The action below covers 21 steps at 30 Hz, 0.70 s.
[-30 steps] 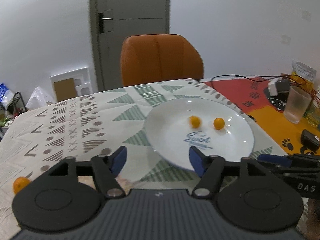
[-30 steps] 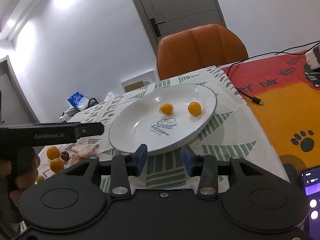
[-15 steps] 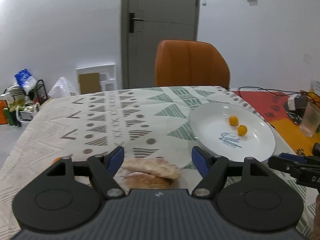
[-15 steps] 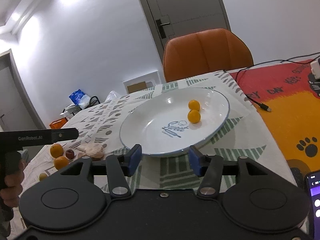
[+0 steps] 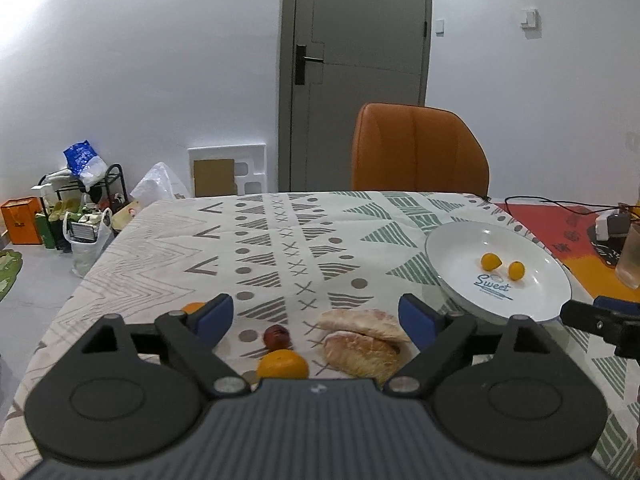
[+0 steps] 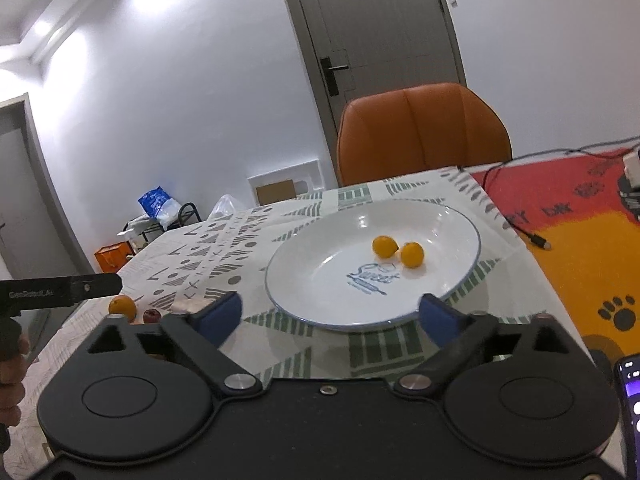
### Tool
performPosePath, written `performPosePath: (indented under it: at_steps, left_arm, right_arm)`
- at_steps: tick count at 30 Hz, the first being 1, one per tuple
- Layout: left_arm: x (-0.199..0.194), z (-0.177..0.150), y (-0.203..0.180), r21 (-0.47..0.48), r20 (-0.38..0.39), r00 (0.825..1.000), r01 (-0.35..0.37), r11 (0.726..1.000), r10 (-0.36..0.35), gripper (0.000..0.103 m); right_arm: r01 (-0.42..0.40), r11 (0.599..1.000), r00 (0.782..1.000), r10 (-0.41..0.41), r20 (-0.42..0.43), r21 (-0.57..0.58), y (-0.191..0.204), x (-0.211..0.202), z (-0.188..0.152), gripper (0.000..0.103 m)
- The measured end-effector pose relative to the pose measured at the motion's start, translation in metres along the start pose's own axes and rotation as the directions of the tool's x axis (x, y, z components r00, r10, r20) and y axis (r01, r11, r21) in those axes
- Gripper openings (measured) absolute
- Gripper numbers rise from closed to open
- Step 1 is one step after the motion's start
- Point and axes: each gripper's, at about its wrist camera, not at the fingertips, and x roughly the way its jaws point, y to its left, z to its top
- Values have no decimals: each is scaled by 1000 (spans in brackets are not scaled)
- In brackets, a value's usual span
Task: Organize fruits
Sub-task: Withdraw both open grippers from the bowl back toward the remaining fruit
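My left gripper [image 5: 316,316] hovers low over the patterned cloth, its jaws opening wide. Beyond its fingertips, untouched, lie an orange [image 5: 283,364], a small dark red fruit [image 5: 276,336] and pale peeled fruit pieces [image 5: 360,340]. A second orange [image 5: 194,306] peeks out behind the left finger. To the right sits the white plate [image 5: 460,256] with two small oranges [image 5: 491,261]. My right gripper [image 6: 328,316] faces the plate [image 6: 320,256] from its near rim, jaws opening, nothing between them. In this view the two small oranges [image 6: 385,246] touch each other.
An orange chair [image 5: 420,148] stands behind the table. A red and orange mat [image 6: 580,248] with a cable [image 6: 536,240] lies right of the plate. A plastic cup [image 5: 630,256] stands at the far right. A phone [image 6: 630,384] lies by my right gripper.
The left gripper swung left from the plate to the loose fruit and widened its jaws. The right gripper's jaws spread wide, and the two small oranges came together.
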Motion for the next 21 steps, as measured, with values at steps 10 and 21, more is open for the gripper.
performPosePath:
  at_steps: [10, 21]
  left_arm:
    - [-20, -7, 20, -45, 9, 1000, -24, 999, 24, 89]
    - [-44, -17, 39, -85, 18, 999, -44, 995, 45, 89]
  right_arm:
    - [17, 1000, 1000, -17, 13, 14, 15, -5, 3, 103]
    - [-7, 1000, 1000, 7, 6, -19, 35, -14, 2, 103]
